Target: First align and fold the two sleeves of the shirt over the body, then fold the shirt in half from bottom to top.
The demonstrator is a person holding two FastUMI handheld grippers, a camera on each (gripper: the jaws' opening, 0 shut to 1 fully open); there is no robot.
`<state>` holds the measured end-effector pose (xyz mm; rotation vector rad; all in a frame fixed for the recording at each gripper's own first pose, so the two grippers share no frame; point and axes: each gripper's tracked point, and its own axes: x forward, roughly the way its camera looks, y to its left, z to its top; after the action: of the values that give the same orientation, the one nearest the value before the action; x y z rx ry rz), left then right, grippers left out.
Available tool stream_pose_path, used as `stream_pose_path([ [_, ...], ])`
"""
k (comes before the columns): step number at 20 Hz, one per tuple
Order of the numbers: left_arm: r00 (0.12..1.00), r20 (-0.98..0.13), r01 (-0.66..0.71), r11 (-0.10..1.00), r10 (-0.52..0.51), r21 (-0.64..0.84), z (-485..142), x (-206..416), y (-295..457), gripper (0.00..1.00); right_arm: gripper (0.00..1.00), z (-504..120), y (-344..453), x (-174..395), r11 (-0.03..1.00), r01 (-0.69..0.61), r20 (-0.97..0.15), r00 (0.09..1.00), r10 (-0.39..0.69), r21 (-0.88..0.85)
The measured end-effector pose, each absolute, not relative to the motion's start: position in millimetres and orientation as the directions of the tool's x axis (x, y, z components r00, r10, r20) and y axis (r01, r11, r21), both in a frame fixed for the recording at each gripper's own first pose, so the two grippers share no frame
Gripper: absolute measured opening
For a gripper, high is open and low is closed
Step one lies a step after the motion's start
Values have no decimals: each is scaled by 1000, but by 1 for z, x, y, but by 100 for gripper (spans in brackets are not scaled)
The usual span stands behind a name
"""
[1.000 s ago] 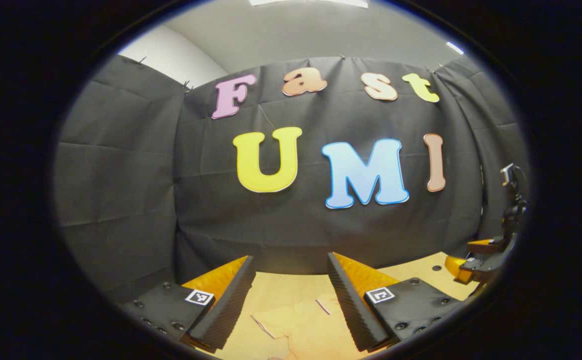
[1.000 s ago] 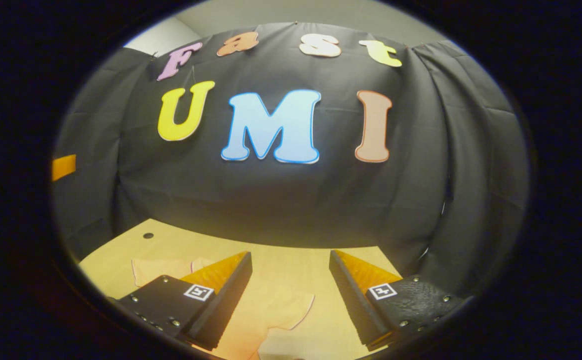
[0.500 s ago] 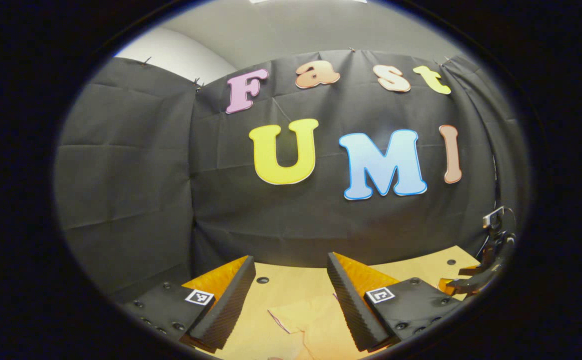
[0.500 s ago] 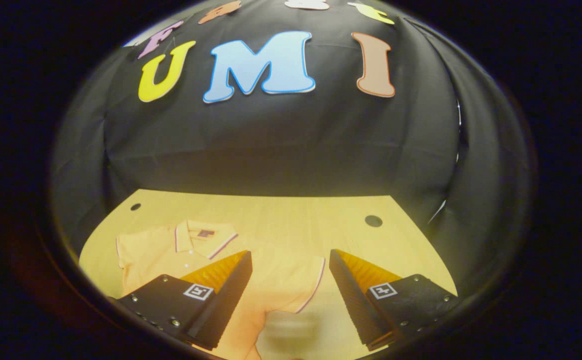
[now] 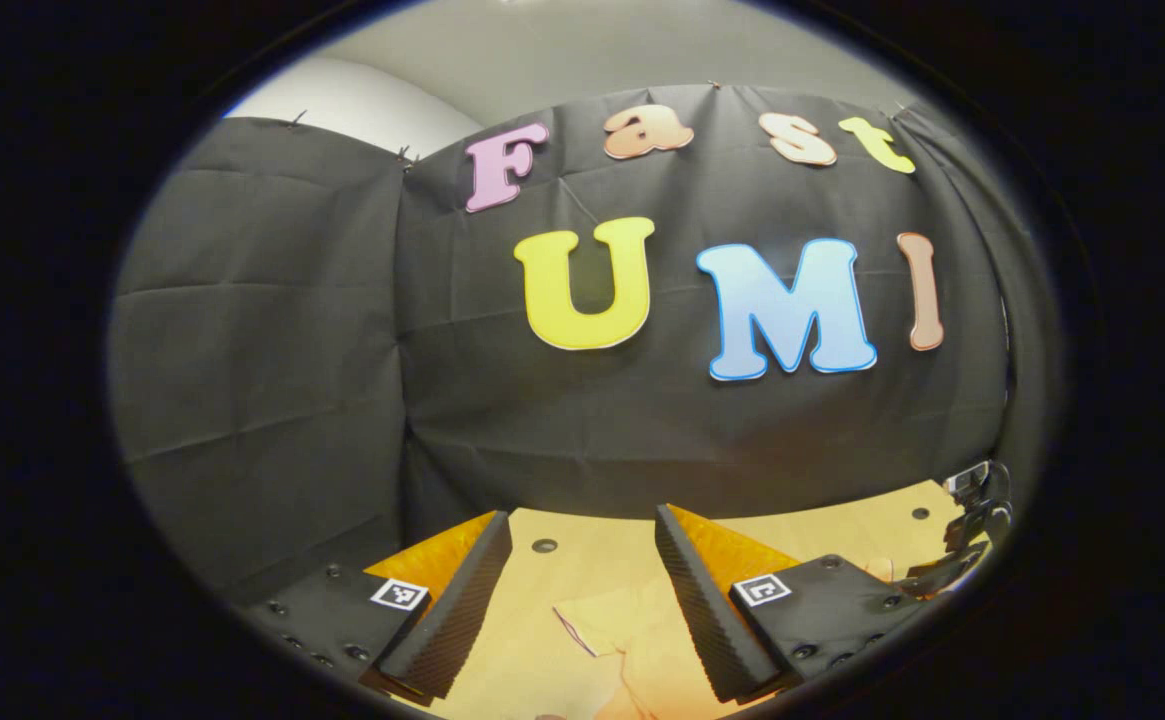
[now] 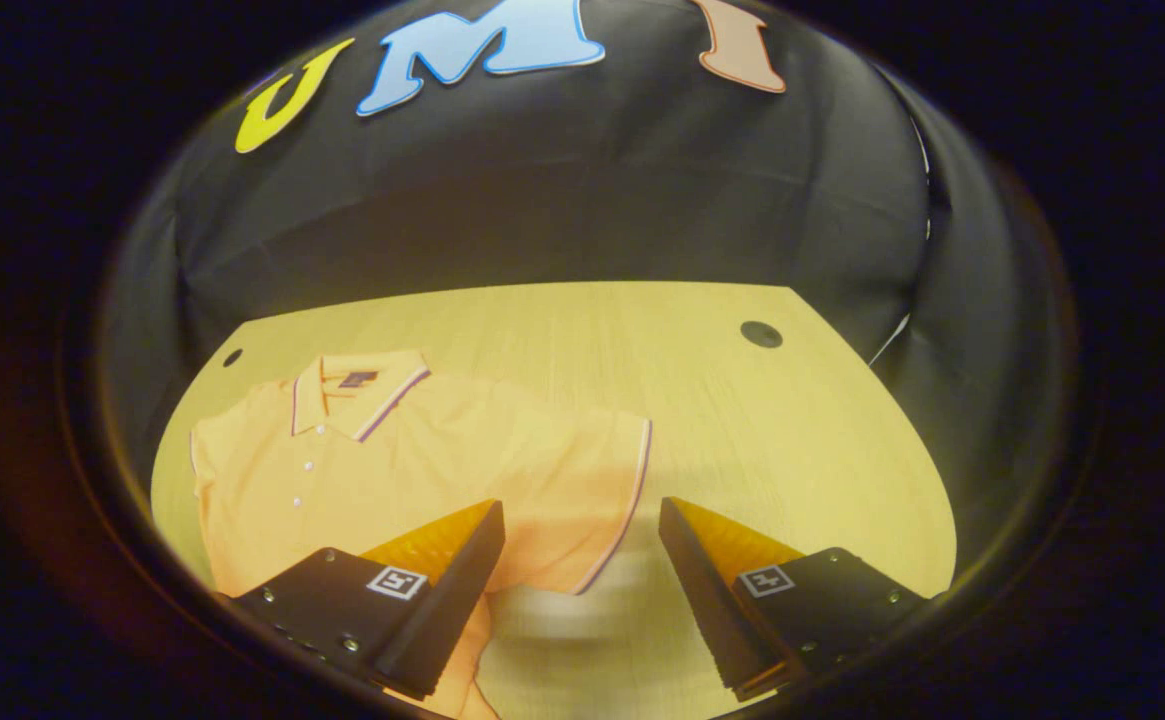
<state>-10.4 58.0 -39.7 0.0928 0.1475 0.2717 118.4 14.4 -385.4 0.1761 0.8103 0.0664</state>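
The right gripper (image 6: 582, 545) has tipped down hard since a second ago: back then its view was mostly booth wall with a scrap of cloth at the bottom, and now the whole upper part of the shirt (image 6: 412, 460) lies spread ahead of it. The left gripper (image 5: 582, 560) has barely dipped; its view has only slid a little, so more of the table (image 5: 582, 560) shows between its fingers.

The right gripper's jaws stand wide apart with nothing between them. Just ahead of the gap, and a touch toward its left finger, lies the hem of one short sleeve (image 6: 607, 500), with a thin dark trim line along it. That sleeve is spread flat away from the body, which I take to be why the gripper is angled down over it: the hem edge is the natural place to pinch for folding it inward. Farther out lies the collar (image 6: 357, 390), buttons running down the placket, and beyond that bare table (image 6: 702, 400).

The left gripper is likewise wide open and empty, held more level, so it looks mostly at the wall. Between its fingers, close in, a corner of the shirt's cloth (image 5: 632, 640) lies flat. Off to its right, low at the edge, the other gripper (image 5: 952, 570) is visible.

No sleeve looks folded yet.
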Motion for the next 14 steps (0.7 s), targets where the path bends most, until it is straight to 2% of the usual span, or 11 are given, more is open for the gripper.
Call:
stream_pose_path([
  [4, 950, -143, -263, 958, 278, 115, -45, -11, 58, 94, 95, -407, 15, 117, 982, 24, -765, 631, 131, 188],
  [7, 948, -153, -265, 957, 281, 118, -48, -9, 59, 95, 85, -418, 19, 111, 978, 37, -794, 591, 144, 205],
  [9, 946, -158, -266, 957, 282, 118, -50, -11, 61, 96, 83, -420, 19, 114, 981, 35, -790, 598, 132, 190],
  [10, 946, -160, -266, 957, 283, 118, -50, -11, 61, 96, 68, -419, 18, 117, 981, 31, -783, 607, 132, 190],
  [11, 946, -163, -264, 957, 281, 118, -51, -10, 61, 96, 58, -419, 21, 116, 979, 26, -784, 603, 144, 200],
  [12, 946, -164, -262, 958, 279, 117, -52, -10, 61, 96, 52, -417, 21, 118, 977, 28, -781, 606, 152, 212],
  [13, 946, -167, -259, 959, 277, 117, -53, -10, 60, 96, 31, -418, 23, 119, 973, 30, -780, 604, 166, 231],
  [14, 947, -168, -258, 959, 275, 116, -53, -9, 60, 96, 23, -418, 25, 121, 968, 37, -779, 602, 176, 247],
])
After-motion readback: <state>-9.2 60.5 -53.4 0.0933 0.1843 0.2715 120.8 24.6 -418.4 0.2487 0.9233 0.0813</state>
